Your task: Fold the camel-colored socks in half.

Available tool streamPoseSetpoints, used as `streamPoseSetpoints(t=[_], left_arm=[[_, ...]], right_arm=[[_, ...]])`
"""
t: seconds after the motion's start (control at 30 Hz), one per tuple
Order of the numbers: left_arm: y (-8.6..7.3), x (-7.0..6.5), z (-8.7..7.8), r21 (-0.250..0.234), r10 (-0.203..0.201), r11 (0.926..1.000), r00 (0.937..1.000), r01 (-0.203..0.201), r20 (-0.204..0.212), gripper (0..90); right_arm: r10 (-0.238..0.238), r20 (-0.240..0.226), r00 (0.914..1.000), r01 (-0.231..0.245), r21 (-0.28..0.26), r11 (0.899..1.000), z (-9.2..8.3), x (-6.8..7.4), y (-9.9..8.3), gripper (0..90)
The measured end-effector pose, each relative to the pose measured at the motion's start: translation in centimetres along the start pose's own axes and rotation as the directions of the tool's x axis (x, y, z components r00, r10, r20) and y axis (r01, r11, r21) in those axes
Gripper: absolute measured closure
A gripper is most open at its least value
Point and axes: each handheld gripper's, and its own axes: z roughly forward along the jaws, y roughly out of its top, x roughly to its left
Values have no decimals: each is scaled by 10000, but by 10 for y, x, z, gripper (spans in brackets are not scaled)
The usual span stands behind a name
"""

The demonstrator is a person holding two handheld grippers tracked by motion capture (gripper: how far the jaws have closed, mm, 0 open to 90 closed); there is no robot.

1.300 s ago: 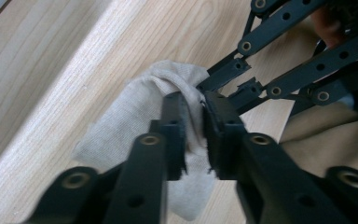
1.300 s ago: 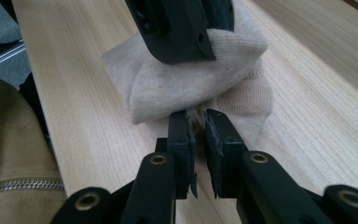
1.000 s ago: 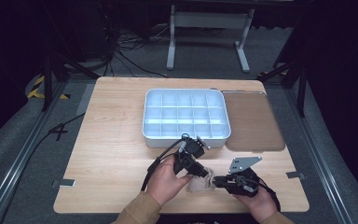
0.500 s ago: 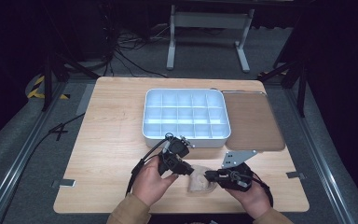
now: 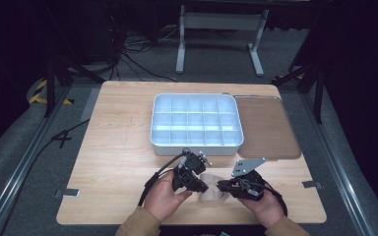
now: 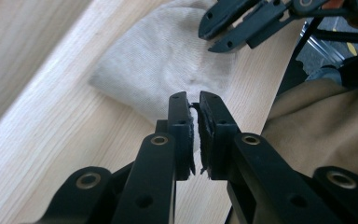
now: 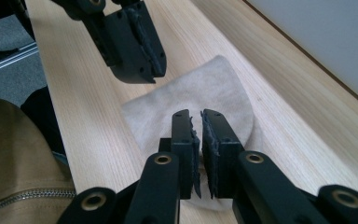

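Two grippers at work on one beige cloth [image 5: 213, 193], lying flat at near edge of tabletop [image 5: 118, 162], in front of white compartment tray [image 5: 196, 122]. Left gripper [image 6: 193, 122] clamped on near edge of cloth, jaws having just been closing, thin fold pinched between pads. Right gripper [image 7: 200, 140] likewise pinched on opposite edge, jaws nearly together. Cloth stretched between both, long axis running hand to hand; each equally near. Both hands low, grippers angled inward and down toward each other. Brown lid [image 5: 268, 125] beside tray, untouched.
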Motion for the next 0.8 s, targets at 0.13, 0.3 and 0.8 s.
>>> streamPoseSetpoints(t=[0.13,0.3,0.8], left_arm=[[2,0,7,182,121,9998,9998,-123,132,838],[5,1,18,640,154,9978,9997,-165,170,839],[5,4,31,1253,19,9921,9994,-62,350,858]], right_arm=[[79,23,10000,-80,48,10000,0,-2,-4,829],[248,133,9996,-251,181,9995,1,-4,-9,808],[381,17,9993,-382,702,9968,12,-16,-25,797]])
